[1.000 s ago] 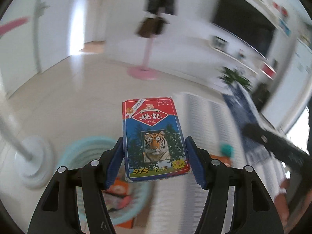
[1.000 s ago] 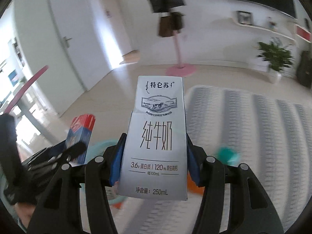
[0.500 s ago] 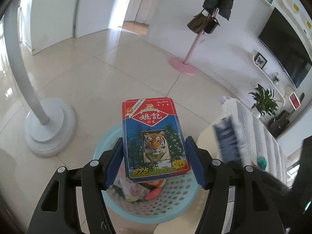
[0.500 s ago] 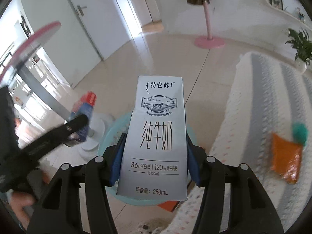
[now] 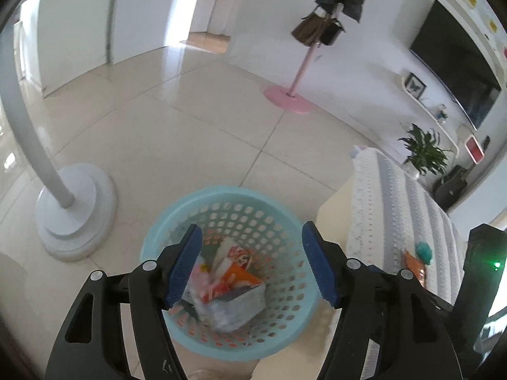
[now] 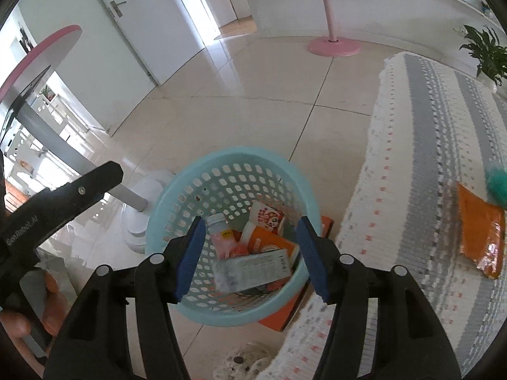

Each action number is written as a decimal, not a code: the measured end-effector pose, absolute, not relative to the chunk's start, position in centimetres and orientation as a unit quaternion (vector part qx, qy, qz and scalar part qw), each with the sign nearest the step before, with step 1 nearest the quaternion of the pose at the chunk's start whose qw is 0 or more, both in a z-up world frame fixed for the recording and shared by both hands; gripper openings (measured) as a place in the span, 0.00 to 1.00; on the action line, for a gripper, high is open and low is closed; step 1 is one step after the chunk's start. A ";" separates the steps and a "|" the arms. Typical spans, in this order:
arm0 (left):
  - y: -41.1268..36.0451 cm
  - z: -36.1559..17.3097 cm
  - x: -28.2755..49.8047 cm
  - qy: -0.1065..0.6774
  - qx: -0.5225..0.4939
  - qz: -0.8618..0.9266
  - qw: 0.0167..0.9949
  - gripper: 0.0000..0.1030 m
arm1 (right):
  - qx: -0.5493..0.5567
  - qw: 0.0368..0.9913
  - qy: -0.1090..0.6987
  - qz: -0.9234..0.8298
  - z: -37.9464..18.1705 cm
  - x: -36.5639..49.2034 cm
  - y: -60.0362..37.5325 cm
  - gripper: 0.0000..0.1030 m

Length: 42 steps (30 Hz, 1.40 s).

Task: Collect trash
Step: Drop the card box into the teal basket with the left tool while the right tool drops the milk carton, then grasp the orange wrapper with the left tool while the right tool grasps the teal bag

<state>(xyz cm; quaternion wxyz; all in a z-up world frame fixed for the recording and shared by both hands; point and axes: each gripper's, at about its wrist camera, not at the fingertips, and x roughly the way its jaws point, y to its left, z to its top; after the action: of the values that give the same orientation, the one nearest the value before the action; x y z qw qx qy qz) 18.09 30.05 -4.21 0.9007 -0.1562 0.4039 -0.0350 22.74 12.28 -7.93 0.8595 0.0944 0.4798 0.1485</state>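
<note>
Left wrist view: hovering straight over the light-blue basket [image 5: 228, 342] on the tiled floor [image 5: 177, 133]. Left gripper [image 5: 252, 266] spread wide, blue fingers [image 5: 185, 264] bare, nothing between them. Down in the basket, a heap of trash: orange packet [image 5: 237, 280], blurred pale carton [image 5: 234, 308]. Beside the basket, a white-and-grey striped cover [image 5: 396, 209].

Right wrist view: same basket [image 6: 177, 190] directly below. Right gripper [image 6: 250, 256] opening, nothing gripped, fingers [image 6: 190, 255] clear of everything. Milk carton [image 6: 253, 270] lying flat among the trash, next to a small bottle [image 6: 217, 221] and wrappers. Out on the striped cover, an orange wrapper [image 6: 480, 234], touching a teal object [image 6: 497, 183].
</note>
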 end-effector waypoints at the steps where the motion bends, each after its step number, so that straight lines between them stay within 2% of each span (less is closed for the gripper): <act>1: 29.4 -3.8 17.9 0.397 -0.154 -0.045 0.904 0.60 | 0.097 0.861 0.477 0.147 -7.6 22.5 11.8 0.55; 4: 27.0 -2.4 17.4 0.375 -0.145 -0.071 0.913 0.57 | 0.099 0.873 0.457 0.138 -5.9 21.8 9.8 0.55; 9: 22.3 -1.0 16.9 0.350 -0.131 -0.128 0.919 0.57 | 0.081 0.903 0.409 0.102 -2.1 20.7 5.2 0.55; 16: 13.0 -2.2 17.5 0.369 -0.088 -0.197 0.904 0.56 | 0.091 0.921 0.378 0.022 -0.1 19.8 -4.4 0.55; 19: 9.5 -3.2 18.0 0.385 -0.078 -0.224 0.892 0.56 | 0.093 0.921 0.377 -0.008 -0.4 19.8 -8.1 0.54; 23: 6.2 -4.8 18.6 0.402 -0.061 -0.243 0.881 0.56 | 0.087 0.918 0.385 -0.030 -1.8 20.2 -11.9 0.47; 27: 3.9 -6.6 19.2 0.427 -0.044 -0.248 0.869 0.56 | 0.087 0.913 0.397 -0.032 -3.7 20.8 -14.2 0.47; 30: 2.8 -8.5 19.5 0.451 -0.031 -0.244 0.858 0.63 | 0.088 0.907 0.411 -0.028 -5.5 21.4 -15.1 0.47; 34: 1.8 -10.7 20.1 0.478 -0.016 -0.249 0.842 0.65 | 0.088 0.900 0.426 -0.024 -7.9 22.3 -15.7 0.47; 38: 0.4 -12.3 20.2 0.488 0.007 -0.246 0.838 0.65 | 0.083 0.896 0.437 -0.013 -9.7 23.2 -15.7 0.56; 42: -0.9 -13.1 20.1 0.489 0.038 -0.248 0.835 0.60 | 0.076 0.896 0.438 0.007 -10.7 23.9 -15.5 0.57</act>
<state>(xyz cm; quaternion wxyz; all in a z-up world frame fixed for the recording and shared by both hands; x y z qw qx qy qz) 20.09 -0.93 -13.14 0.8352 0.0382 0.4895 -0.2476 23.86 -15.51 -10.71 0.8956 0.0760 0.4382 0.0069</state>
